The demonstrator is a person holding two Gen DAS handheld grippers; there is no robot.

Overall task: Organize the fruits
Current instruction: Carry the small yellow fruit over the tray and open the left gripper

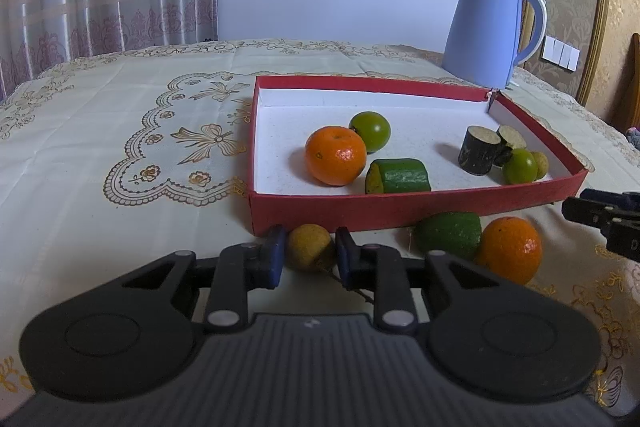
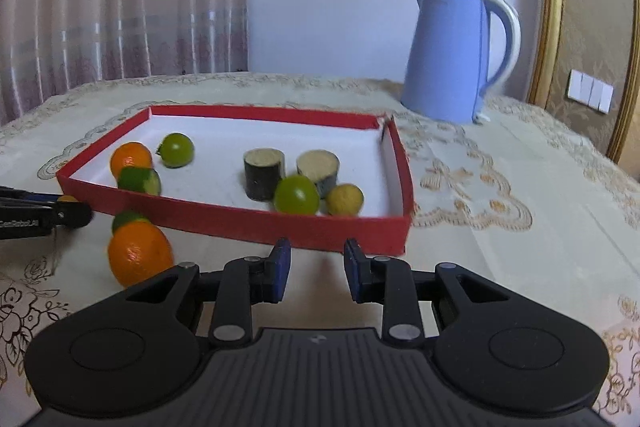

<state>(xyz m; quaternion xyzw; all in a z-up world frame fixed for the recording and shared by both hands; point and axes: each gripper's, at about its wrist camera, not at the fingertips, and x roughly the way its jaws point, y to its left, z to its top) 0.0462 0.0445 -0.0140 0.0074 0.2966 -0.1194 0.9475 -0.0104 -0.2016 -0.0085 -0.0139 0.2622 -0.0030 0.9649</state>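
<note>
A cloth-covered table [image 1: 120, 131] carries a blue kettle [image 1: 488, 31] and, in front of it, a shallow red tray [image 1: 360, 211]. Inside the tray lie an orange [image 1: 335, 155], a green lime [image 1: 370, 131], a green cylinder [image 1: 398, 175], two dark cylinders [image 1: 480, 151], a second lime [image 1: 519, 166] and a small yellow fruit [image 2: 345, 199]. On the cloth just outside the near wall sit another orange [image 1: 509, 250] touching a green piece [image 1: 449, 235], and a yellow longan [image 1: 310, 247]. The left gripper [image 1: 310, 253] pinches that longan between its blue pads. The right gripper [image 2: 316, 269] is narrowed to its closest, nothing between its pads, near the tray's front wall.
</note>
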